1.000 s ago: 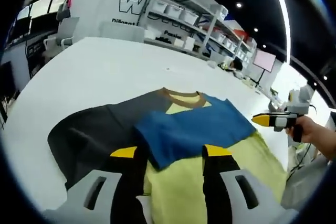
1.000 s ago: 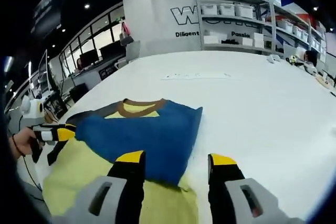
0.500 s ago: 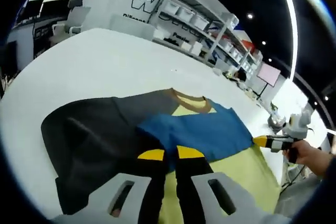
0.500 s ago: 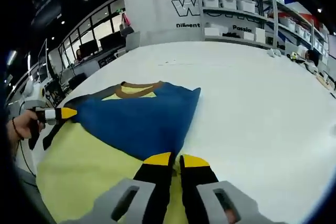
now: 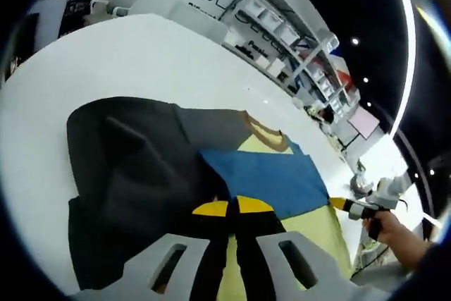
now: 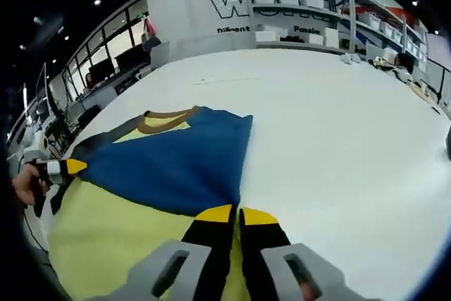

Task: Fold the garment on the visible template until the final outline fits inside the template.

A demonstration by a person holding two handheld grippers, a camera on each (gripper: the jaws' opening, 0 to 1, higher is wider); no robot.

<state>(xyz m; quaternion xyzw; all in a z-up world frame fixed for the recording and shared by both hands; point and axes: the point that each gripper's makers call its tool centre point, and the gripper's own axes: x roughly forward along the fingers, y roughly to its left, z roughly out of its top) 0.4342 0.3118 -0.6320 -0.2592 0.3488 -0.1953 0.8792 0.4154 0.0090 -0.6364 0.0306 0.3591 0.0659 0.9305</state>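
A garment lies flat on the white table (image 5: 127, 54): yellow body (image 6: 113, 223), brown collar (image 6: 165, 116), and a blue sleeve (image 6: 176, 160) folded across the chest. A dark grey and black part (image 5: 134, 167) spreads out to its left; I cannot tell whether that is cloth or the template. In the left gripper view my left gripper (image 5: 232, 207) is shut on the fabric where blue, yellow and dark meet. My right gripper (image 6: 236, 213) is shut on the near corner of the blue sleeve. Each gripper also appears in the other's view: the right gripper (image 5: 344, 204) and the left gripper (image 6: 70, 167), held by hands.
The white table (image 6: 338, 125) stretches wide to the right of the garment. Shelves with white bins (image 6: 310, 12) and a lettered wall stand behind it. Small items (image 6: 384, 63) sit at the far right edge. Desks and chairs (image 5: 120, 5) stand at the back left.
Both grippers were open a second ago; both have since shut on the garment's fabric. Both cameras have moved in lower and closer to the cloth.
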